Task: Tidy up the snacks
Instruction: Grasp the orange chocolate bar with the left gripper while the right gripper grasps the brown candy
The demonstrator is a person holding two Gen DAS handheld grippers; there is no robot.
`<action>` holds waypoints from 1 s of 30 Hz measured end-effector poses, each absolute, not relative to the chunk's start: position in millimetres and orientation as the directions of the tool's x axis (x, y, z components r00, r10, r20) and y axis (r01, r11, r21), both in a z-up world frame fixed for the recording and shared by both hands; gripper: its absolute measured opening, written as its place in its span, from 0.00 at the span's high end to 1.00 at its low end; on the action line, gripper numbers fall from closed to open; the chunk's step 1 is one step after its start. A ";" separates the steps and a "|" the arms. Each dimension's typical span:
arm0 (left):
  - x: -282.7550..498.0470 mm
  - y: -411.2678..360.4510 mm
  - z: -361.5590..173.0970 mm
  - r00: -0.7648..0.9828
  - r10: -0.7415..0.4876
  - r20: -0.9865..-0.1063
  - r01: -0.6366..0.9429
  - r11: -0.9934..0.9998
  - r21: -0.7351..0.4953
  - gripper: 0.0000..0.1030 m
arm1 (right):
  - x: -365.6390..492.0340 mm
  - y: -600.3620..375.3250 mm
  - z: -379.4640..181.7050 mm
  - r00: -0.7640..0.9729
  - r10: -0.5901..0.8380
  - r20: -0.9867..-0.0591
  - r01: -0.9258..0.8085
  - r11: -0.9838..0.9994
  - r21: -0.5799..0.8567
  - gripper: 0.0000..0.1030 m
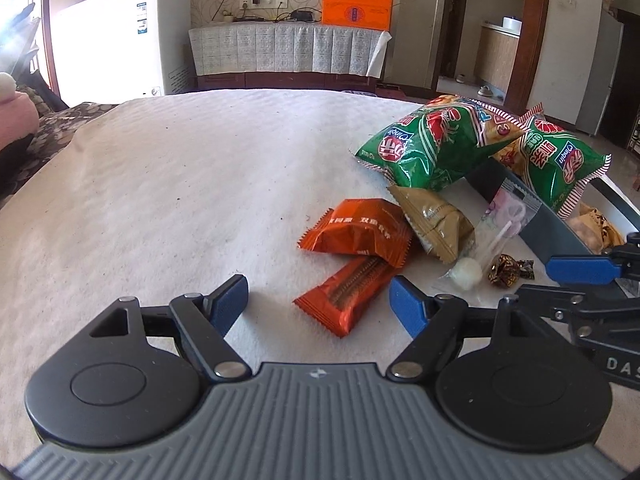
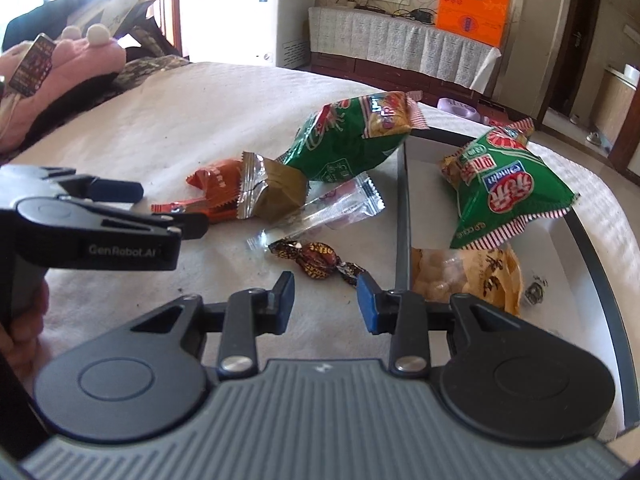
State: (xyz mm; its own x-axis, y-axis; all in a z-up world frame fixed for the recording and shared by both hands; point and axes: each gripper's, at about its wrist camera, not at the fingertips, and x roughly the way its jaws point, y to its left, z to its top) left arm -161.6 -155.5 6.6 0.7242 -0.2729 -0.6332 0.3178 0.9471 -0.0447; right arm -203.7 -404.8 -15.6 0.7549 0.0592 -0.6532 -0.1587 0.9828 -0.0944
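Observation:
My left gripper (image 1: 318,302) is open just above the white cloth, with the near end of an orange wafer packet (image 1: 348,296) lying between its blue fingers, untouched. A second orange packet (image 1: 360,232), a tan packet (image 1: 436,220), a clear lollipop pack (image 1: 500,220) and a white round sweet (image 1: 466,274) lie beyond. My right gripper (image 2: 326,300) stands narrowly open with nothing between its pads, just short of a brown wrapped candy (image 2: 316,258). One green chip bag (image 2: 344,140) leans on the wall of the grey tray (image 2: 402,208). Another green bag (image 2: 504,192) sits inside it.
A clear bag of pale snacks (image 2: 468,276) and a small wrapped sweet (image 2: 534,292) lie in the tray. The left gripper (image 2: 160,208) reaches in from the left, held by a hand (image 2: 24,320). A pink plush (image 2: 80,56) and a phone (image 2: 32,64) lie far left.

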 end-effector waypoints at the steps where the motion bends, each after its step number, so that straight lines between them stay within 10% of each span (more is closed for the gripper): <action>1: -160.3 -155.8 6.6 0.722 -0.277 -0.634 0.322 0.946 -0.047 0.21 | -200.5 -402.9 -16.1 0.755 0.055 -0.653 -0.167 0.980 -0.111 0.64; 13: -151.8 -176.0 5.0 0.714 -0.320 -0.623 0.392 0.920 -0.022 0.22 | -175.6 -405.9 -20.8 0.734 0.093 -0.672 -0.195 0.978 -0.078 0.65; 19: -151.5 -179.5 5.5 0.704 -0.362 -0.611 0.416 0.908 -0.058 0.53 | -177.0 -405.6 -17.2 0.716 0.104 -0.690 -0.199 0.978 -0.058 0.69; 30: -158.0 -169.2 4.8 0.684 -0.399 -0.611 0.415 0.901 -0.124 0.68 | -196.8 -408.5 -9.9 0.699 0.135 -0.702 -0.200 0.980 -0.010 0.75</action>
State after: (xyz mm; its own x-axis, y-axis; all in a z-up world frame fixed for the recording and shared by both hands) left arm -158.0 -169.2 4.8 0.6842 -0.3988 -0.6106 0.4147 0.9015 -0.1241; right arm -196.8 -408.5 -9.9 0.6991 0.1351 -0.7021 -0.1998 0.9798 -0.0104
